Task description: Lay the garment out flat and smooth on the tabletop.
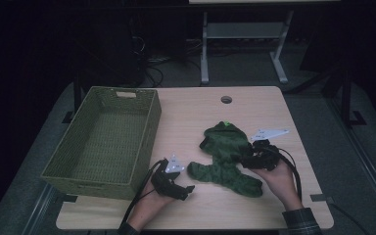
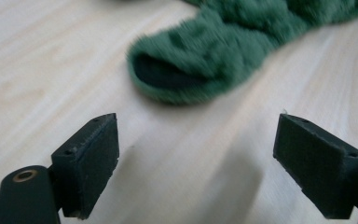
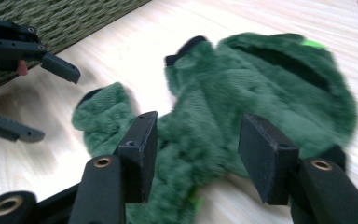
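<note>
In the high view, a green fleece garment point(image 1: 226, 155) lies spread on the light wooden desk point(image 1: 186, 117), right of its middle, with one sleeve point(image 1: 203, 172) stretched toward the person's left hand. A woven olive basket point(image 1: 105, 142) sits at the desk's left side, well apart from the garment. The left tongs point(image 1: 188, 189) rest low over the desk just beside the basket's near corner, their tips pointing at the sleeve end but short of it. The right tongs point(image 1: 248, 160) lie at the garment's right edge, the right hand point(image 1: 279, 178) behind them.

In the left gripper view, the 2 black jaws of the left tongs point(image 2: 196, 158) stand wide apart over bare wood, with nothing between them. The sleeve cuff point(image 2: 177, 77) lies ahead, its dark opening turned toward the camera, clear of both pads.

In the right gripper view, the right tongs point(image 3: 198, 154) are about half open, and the green fleece point(image 3: 261, 79) fills the gap between the 2 jaws. Whether the pads actually press on the cloth I cannot tell. Farther off, at upper left, the left tongs point(image 3: 51, 98) gape beside the sleeve end point(image 3: 103, 116), with the basket's weave point(image 3: 70, 18) behind them.
</note>
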